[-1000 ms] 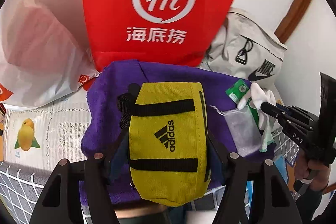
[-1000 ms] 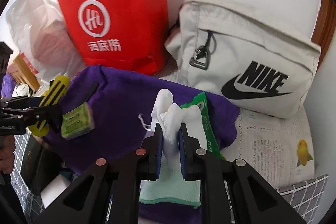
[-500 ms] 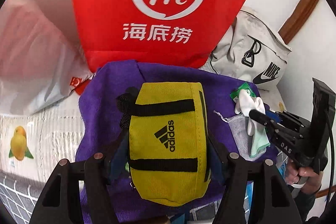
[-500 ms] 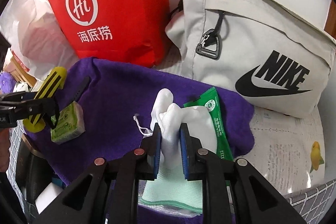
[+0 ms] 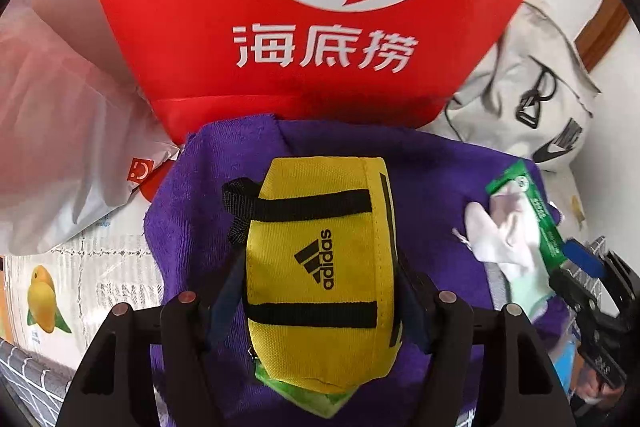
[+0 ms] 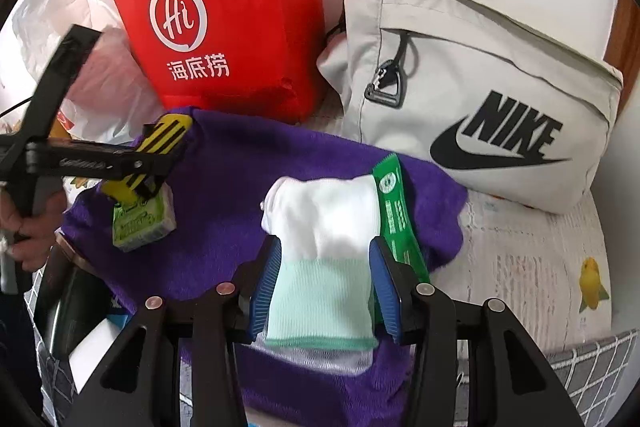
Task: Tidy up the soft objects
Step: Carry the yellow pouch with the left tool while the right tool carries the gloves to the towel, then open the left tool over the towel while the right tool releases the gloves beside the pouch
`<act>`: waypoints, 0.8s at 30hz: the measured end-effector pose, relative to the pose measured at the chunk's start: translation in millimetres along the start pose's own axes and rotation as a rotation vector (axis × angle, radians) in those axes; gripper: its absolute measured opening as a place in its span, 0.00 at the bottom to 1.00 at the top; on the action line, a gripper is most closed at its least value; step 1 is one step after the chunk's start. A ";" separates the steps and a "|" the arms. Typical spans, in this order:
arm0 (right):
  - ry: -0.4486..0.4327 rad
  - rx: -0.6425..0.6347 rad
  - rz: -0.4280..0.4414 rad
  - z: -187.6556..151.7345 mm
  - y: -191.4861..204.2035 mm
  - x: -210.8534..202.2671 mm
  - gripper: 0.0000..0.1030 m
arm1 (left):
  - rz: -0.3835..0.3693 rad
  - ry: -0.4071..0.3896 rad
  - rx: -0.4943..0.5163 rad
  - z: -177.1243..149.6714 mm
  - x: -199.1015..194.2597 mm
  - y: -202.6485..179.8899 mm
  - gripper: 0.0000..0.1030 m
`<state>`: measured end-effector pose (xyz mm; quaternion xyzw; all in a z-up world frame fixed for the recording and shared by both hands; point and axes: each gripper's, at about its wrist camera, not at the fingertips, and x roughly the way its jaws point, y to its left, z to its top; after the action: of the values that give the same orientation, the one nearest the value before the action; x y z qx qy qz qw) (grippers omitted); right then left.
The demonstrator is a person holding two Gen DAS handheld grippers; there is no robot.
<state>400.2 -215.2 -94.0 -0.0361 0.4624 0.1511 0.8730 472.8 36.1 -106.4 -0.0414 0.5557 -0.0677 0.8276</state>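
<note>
A: White wall behind; purple towel (image 6: 224, 227) spread over a fruit-print cloth (image 6: 532, 259). Far left, translucent plastic bag (image 5: 60, 155), contents too clouded to name. Red paper bag (image 5: 312, 27) filled the left wrist view, top cut off.

B: Noted. Left gripper (image 5: 320, 295)?

A: Roughly half open, pads pressed on the yellow pouch (image 5: 320, 267), which was held over the towel. A green-and-white packet (image 6: 142, 219) sat right under the pouch; whether it was gripped too or only resting on the towel, I couldn't tell. Label blurred.

B: Middle of the towel?

A: White glove (image 6: 324, 251) with a mint cuff, lying on the towel between the right gripper (image 6: 326, 283) pads. Jaws were opening; left pad touching or nearly touching the cuff, right pad just clear. A mesh pouch (image 6: 320, 355) showed under the cuff, mostly covered.

B: Right of that?

A: Green sachet (image 6: 394, 211) partly under the glove, print unreadable. Grey Nike bag (image 6: 472, 95) against the wall, just beyond the towel's edge. A hand (image 6: 28, 227) on the left gripper's handle, cut off at frame edge.
</note>
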 end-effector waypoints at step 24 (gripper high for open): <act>-0.023 0.013 0.046 -29.2 17.9 -49.4 0.44 | 0.051 -0.051 -0.018 -25.0 -58.0 -6.2 0.83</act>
<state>345.6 -215.5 -68.9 -0.0182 0.4540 0.1684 0.8748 427.6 39.4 -61.9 -0.0361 0.5361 -0.0406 0.8424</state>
